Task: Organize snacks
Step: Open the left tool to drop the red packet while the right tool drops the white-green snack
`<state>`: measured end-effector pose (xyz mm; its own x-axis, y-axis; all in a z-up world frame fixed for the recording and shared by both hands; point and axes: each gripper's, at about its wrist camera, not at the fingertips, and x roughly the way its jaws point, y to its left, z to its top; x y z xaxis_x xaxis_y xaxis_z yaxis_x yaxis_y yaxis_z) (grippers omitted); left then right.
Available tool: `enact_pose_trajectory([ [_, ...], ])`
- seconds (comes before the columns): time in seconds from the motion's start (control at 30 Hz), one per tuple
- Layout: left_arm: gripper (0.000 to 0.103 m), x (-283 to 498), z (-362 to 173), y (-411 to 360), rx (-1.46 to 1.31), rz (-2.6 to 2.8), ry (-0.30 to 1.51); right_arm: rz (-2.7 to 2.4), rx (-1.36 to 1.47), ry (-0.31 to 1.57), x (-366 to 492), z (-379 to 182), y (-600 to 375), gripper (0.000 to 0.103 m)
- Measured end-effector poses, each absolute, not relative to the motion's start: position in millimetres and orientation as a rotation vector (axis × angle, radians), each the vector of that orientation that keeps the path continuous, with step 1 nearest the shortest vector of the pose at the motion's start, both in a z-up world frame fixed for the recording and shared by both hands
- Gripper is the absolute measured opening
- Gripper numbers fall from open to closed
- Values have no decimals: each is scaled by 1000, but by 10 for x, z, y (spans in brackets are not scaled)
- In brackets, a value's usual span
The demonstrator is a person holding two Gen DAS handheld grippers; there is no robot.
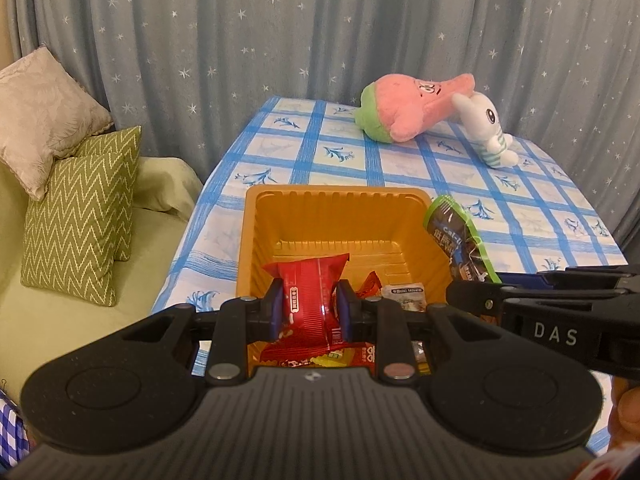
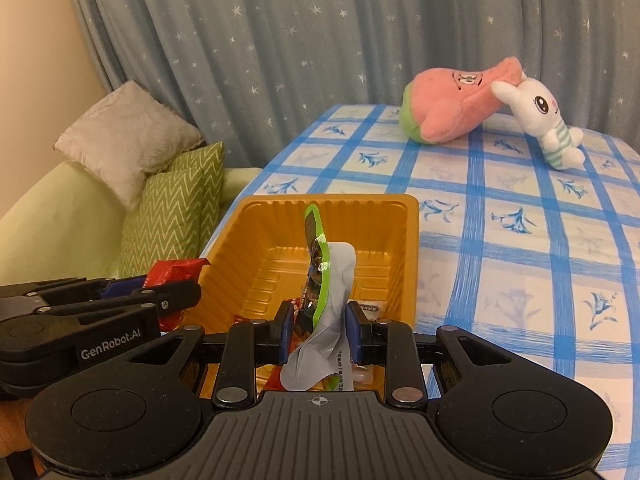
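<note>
Left wrist: hand-held gripper (image 1: pixel 306 307) clamps red packet (image 1: pixel 308 300).

Both grippers — left (image 1: pixel 305 305), right (image 2: pixel 321 330) — clamped

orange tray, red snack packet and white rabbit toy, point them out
orange tray (image 1: pixel 340 194), left wrist view, far rim
red snack packet (image 1: pixel 308 300), left wrist view, middle of wrapper
white rabbit toy (image 2: pixel 536 110), right wrist view, face

Warm dim indoor light, soft shadows, strong fisheye bending at dark corners, slight overall softness
</note>
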<state>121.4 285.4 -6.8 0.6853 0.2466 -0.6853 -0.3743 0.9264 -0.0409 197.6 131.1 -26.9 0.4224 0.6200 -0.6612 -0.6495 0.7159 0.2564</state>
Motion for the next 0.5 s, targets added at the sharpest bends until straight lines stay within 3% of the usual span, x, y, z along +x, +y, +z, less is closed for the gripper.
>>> enact_pose_trajectory([
  [0.5,24,1495,-285,2992,-183,343,768,799,-45,844,2215,-472,1459,28],
])
